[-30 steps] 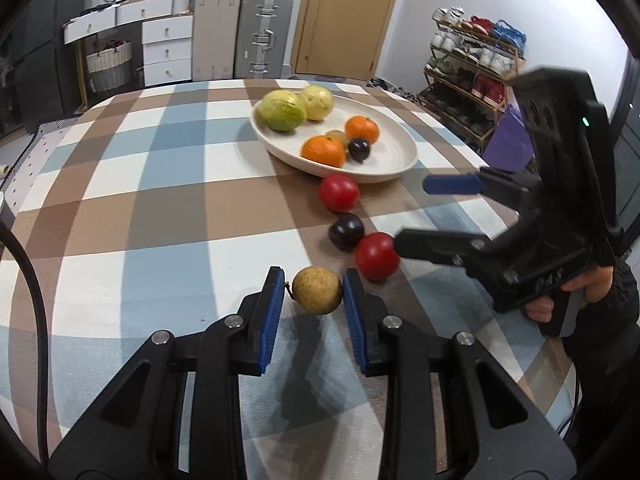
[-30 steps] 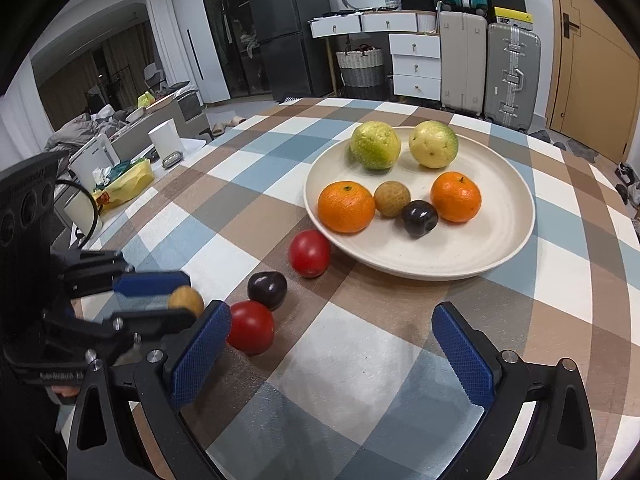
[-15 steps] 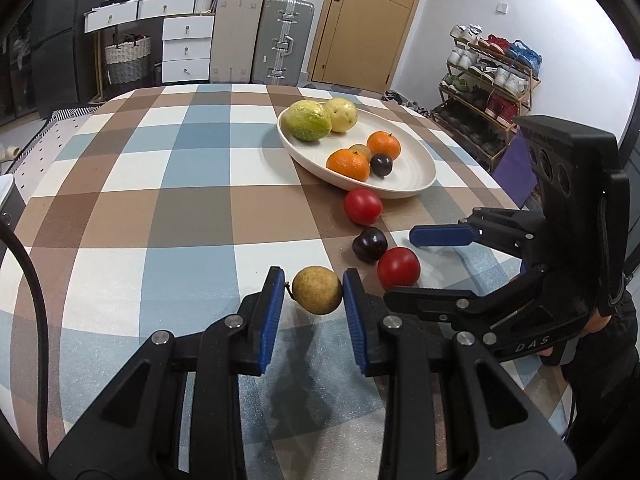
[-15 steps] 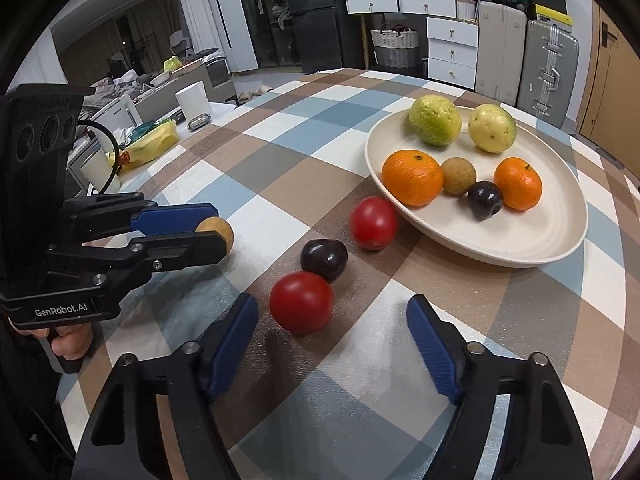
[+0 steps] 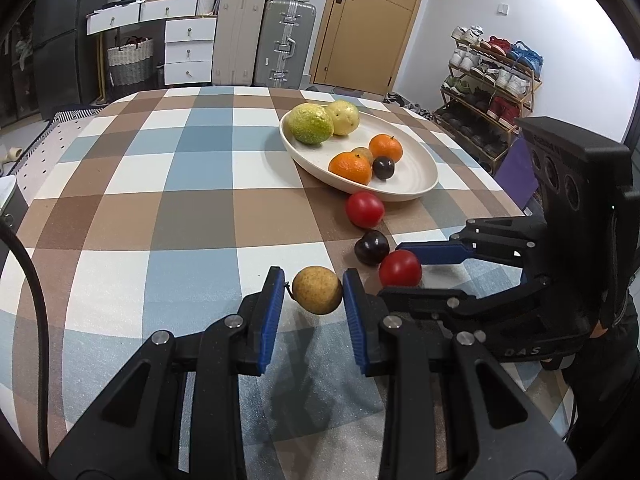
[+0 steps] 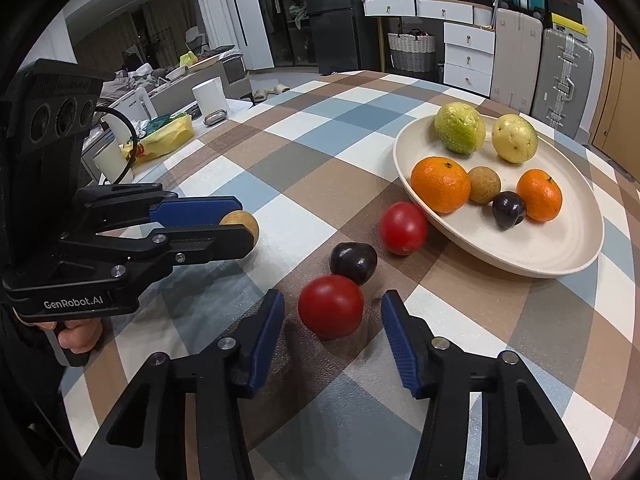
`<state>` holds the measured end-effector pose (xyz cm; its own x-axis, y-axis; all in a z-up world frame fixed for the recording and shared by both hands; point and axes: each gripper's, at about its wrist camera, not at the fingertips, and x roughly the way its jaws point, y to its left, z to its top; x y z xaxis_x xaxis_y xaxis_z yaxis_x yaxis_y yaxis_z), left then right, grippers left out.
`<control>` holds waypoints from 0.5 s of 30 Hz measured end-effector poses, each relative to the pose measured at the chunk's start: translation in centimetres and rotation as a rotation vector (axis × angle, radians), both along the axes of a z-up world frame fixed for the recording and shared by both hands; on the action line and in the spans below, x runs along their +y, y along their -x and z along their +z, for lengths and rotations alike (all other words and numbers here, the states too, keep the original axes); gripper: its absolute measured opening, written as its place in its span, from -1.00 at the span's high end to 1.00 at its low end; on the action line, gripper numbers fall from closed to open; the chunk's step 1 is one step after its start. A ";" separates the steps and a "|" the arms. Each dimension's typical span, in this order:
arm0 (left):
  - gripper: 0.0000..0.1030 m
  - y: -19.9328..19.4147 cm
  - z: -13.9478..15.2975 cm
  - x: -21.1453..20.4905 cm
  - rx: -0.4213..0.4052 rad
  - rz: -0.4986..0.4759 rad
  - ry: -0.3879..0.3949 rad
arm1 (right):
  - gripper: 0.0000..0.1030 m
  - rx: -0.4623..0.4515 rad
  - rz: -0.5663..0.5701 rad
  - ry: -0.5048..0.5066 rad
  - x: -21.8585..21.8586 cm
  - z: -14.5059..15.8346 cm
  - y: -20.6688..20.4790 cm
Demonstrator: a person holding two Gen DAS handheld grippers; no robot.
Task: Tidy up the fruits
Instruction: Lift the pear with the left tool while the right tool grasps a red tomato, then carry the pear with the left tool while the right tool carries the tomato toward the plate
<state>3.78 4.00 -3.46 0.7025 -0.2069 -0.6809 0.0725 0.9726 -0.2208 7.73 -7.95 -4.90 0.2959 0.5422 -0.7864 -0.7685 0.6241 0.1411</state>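
Your right gripper [image 6: 332, 334] has just been closing its jaws from wide to narrow around the near red fruit [image 6: 331, 306]; small gaps show on both sides, so the pads are not pressing yet. Compared with a second ago it has also slid in so the fruit sits between the pads instead of off to one side. Your left gripper [image 5: 313, 310] hasn't changed: clamped on the tan round fruit [image 5: 317, 289], as before.

Meaning: one fruit is in hand, a second is about to be gripped, both presumably bound for the cream plate [image 6: 560, 256]. The plate already holds two green-yellow fruits, two oranges, a tan one and a dark one. Loose on the checked tablecloth [image 5: 192, 216]: dark plum [image 6: 353, 262] just behind your target, nearly touching it, and a second red fruit [image 6: 403, 228] right against the plate rim.

Room: the plum crowds the far side of the target, so lift straight up, probably. Your two grippers are close together; the left one's fingers sit just beside the right. Open cloth lies to the left; the plate's near half is bare for dropping.
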 end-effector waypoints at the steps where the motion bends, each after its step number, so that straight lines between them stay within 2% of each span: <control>1: 0.47 0.0 0.0 0.0 -0.001 0.001 0.000 | 0.22 -0.005 -0.002 0.004 0.1 0.0 0.0; 4: 0.47 0.0 0.0 0.1 -0.003 0.005 0.002 | 0.36 -0.002 -0.005 -0.001 0.0 0.0 -0.1; 10: 0.47 0.2 0.3 0.1 -0.013 0.012 -0.003 | 0.37 -0.030 -0.005 -0.017 -0.2 0.6 0.2; 15: 0.47 0.1 0.8 -0.2 -0.028 0.016 -0.009 | 0.37 -0.054 -0.021 -0.073 -1.0 1.7 0.2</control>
<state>3.68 3.76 -2.66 0.7246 -0.1899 -0.6625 0.0631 0.9755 -0.2105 7.54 -8.96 -3.16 0.3492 0.5910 -0.7272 -0.7630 0.6299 0.1455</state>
